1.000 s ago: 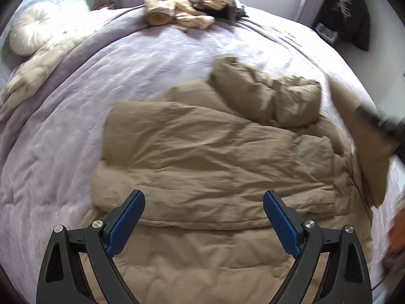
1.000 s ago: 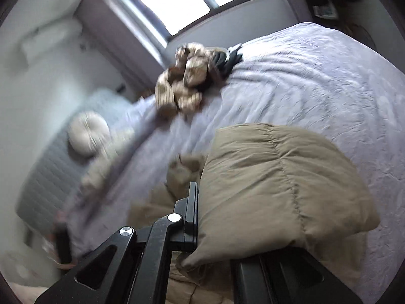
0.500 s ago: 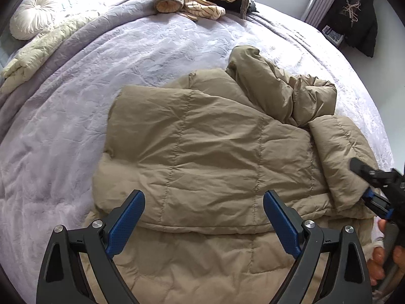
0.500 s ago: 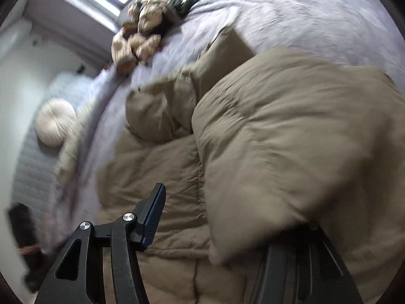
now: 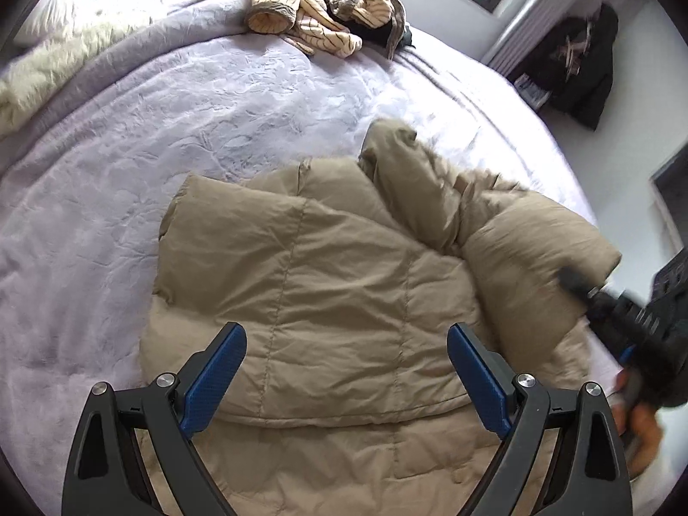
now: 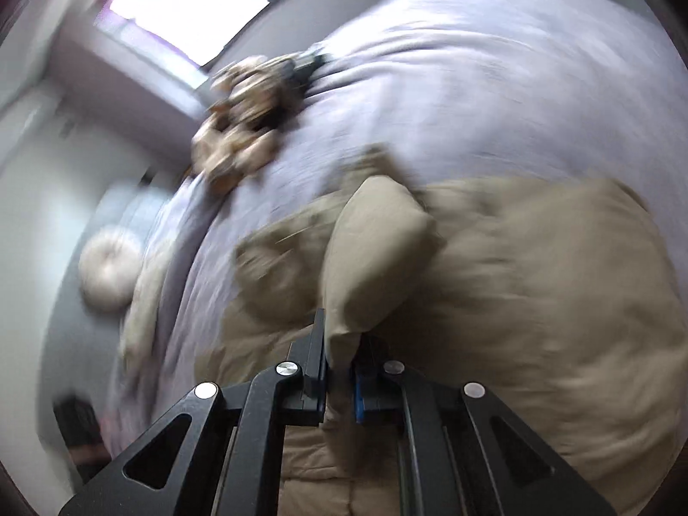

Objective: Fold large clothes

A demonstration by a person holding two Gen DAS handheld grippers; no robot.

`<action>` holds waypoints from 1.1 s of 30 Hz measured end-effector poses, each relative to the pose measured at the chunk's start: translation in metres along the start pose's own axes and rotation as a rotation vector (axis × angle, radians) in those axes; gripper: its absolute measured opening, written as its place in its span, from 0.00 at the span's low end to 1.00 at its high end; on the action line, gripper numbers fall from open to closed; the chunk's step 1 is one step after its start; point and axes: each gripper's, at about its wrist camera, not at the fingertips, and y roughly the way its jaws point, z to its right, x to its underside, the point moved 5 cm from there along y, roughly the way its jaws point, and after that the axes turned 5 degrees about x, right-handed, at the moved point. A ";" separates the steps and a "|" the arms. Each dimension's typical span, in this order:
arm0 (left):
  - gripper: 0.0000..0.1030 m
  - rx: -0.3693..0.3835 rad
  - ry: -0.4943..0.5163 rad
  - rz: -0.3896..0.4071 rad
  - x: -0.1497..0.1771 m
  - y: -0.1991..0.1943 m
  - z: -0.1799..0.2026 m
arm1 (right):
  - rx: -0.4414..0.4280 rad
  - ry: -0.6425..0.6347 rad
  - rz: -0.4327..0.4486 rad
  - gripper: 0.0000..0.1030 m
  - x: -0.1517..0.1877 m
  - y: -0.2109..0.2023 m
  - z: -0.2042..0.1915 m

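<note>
Tan puffer jacket (image 5: 327, 296) lies on the lavender bed cover (image 5: 172, 120). Your right gripper (image 6: 342, 380), released half a second ago, now pinches its sleeve (image 6: 370, 258) again; your left gripper (image 5: 344, 374) hovers spread, empty. Sleeve fold needs finishing.

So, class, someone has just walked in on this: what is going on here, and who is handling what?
A person holding a gripper in each hand is folding a tan puffer jacket laid out on a lavender bedspread. The right gripper is shut on a fold of the jacket's sleeve. The left gripper hangs open above the jacket's body and holds nothing. A heap of striped clothes sits at the far edge of the bed, not being handled.
</note>
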 end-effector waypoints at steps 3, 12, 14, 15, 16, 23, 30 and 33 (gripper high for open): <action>0.92 0.081 -0.048 0.001 -0.006 -0.003 -0.007 | -0.037 -0.168 -0.058 0.10 0.014 0.019 -0.048; 0.92 0.337 -0.134 -0.100 -0.002 0.020 0.005 | 0.042 -0.383 -0.273 0.76 0.077 0.057 -0.084; 0.92 0.344 -0.128 -0.142 0.001 0.034 0.010 | 0.045 -0.360 -0.280 0.76 0.080 0.045 -0.072; 0.92 0.344 -0.119 -0.158 0.003 0.040 0.013 | 0.050 -0.328 -0.282 0.76 0.079 0.035 -0.059; 0.92 0.328 -0.105 -0.174 0.006 0.048 0.015 | 0.061 -0.293 -0.283 0.76 0.078 0.026 -0.045; 0.58 0.270 -0.075 -0.213 0.008 0.076 0.027 | 0.094 0.146 -0.270 0.76 0.075 -0.040 0.088; 0.09 0.336 0.016 -0.105 -0.008 0.037 0.050 | 0.058 0.489 -0.128 0.76 0.064 -0.066 0.163; 0.09 0.287 0.027 -0.109 -0.002 0.027 0.034 | 0.022 0.533 -0.110 0.76 0.064 -0.066 0.169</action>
